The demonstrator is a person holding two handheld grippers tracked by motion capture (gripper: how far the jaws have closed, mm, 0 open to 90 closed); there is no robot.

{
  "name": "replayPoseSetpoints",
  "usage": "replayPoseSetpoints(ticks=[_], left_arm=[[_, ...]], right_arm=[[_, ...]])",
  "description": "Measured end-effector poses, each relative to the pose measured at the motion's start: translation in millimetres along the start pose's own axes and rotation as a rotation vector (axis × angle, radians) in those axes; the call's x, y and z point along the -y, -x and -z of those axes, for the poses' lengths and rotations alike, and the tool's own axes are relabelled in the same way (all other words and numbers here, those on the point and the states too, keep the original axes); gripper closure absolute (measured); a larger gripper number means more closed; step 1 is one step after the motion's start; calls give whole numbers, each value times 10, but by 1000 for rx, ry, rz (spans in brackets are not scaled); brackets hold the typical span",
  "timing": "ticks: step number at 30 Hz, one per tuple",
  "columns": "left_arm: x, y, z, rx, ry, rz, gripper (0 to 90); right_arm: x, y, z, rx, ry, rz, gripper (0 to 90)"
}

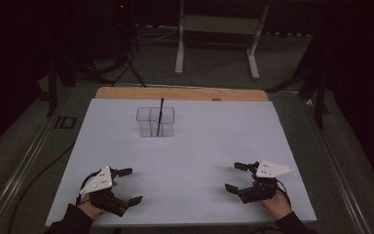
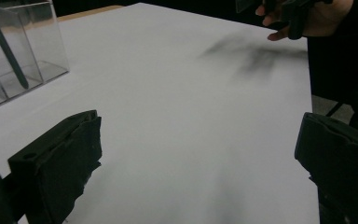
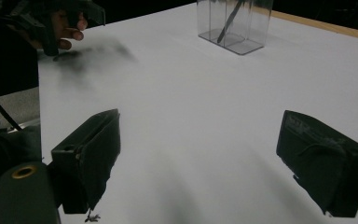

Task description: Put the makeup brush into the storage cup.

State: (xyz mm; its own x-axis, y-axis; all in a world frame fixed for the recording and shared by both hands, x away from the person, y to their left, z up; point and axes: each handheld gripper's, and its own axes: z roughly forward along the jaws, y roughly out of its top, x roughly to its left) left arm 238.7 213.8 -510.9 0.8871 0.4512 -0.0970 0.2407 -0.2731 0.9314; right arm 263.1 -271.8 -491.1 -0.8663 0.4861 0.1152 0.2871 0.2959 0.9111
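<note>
A clear plastic holder with inner dividers stands on the white sheet toward the far middle. A dark pen leans upright inside it. The holder and its pen appear at the upper left of the left gripper view, and the holder at the top of the right gripper view. My left gripper rests near the front left, open and empty. Near the front right my right gripper is open too, with nothing between its jaws.
The white sheet covers a wooden table whose bare edge shows at the back. Beyond it stands a white metal frame on the floor. Cables run along the left side. A small dark object lies left of the table.
</note>
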Motion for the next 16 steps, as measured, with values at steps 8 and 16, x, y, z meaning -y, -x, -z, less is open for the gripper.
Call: replayPoseSetpoints(ticks=[8, 16], left_arm=[[-3, 1, -11, 3, 4, 8, 21], [4, -12, -7, -2, 5, 20, 21]], right_arm=[[-8, -5, 7, 6, 2, 5, 136], [-5, 0, 3, 5, 0, 2, 136]])
